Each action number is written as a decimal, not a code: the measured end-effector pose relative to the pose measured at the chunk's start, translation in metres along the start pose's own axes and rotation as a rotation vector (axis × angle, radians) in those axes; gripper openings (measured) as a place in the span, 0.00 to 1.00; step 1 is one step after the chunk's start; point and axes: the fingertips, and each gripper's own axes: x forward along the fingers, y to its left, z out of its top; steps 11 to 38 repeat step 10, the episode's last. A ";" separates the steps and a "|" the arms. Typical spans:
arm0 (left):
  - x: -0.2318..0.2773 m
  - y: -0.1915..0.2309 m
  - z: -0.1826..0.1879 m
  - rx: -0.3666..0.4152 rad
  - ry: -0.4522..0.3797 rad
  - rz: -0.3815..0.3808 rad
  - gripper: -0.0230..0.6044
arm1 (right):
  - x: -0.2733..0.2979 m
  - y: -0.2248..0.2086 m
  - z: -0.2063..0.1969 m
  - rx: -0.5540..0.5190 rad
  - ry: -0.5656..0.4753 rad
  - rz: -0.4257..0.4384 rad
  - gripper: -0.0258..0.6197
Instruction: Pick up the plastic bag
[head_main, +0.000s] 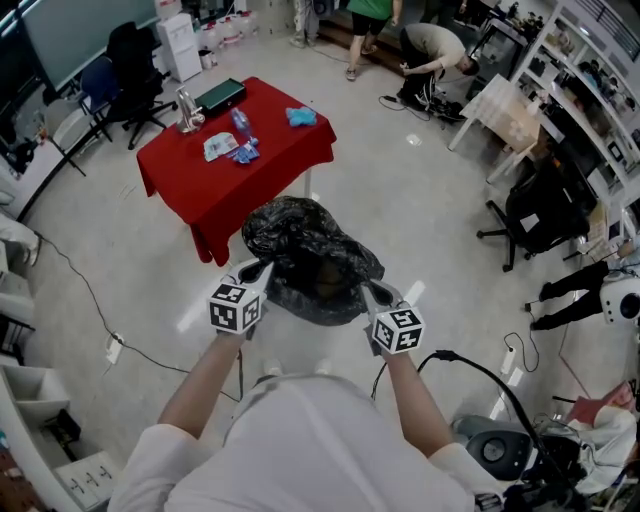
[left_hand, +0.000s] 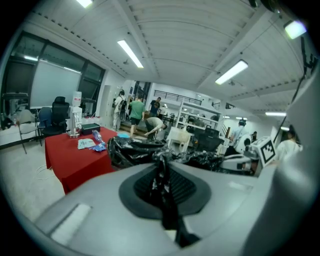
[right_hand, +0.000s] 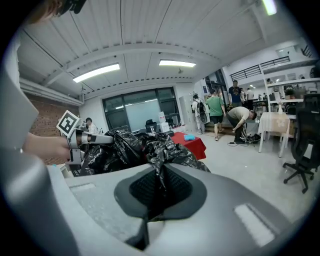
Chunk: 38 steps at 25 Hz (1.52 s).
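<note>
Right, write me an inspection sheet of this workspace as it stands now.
Surface: red-clothed table on a pale floor.
Job's things: black plastic bag, held up in front of the table.
Clutter: on the table, a black case, a plastic bottle, a blue cloth and papers.
Grippers: left tongs and right tongs, each shut on the bag's edge.
Cables: black cable running to a power strip at left; another cable at right.
Surroundings: office chairs, shelving, people at the far side.
</note>
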 end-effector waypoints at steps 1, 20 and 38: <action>0.000 0.000 0.000 0.001 0.000 -0.001 0.05 | 0.001 0.000 0.000 -0.001 0.000 -0.001 0.04; 0.003 0.003 0.000 0.007 0.013 -0.006 0.05 | 0.007 0.000 0.003 0.004 -0.006 -0.004 0.04; 0.003 0.003 0.000 0.007 0.013 -0.006 0.05 | 0.007 0.000 0.003 0.004 -0.006 -0.004 0.04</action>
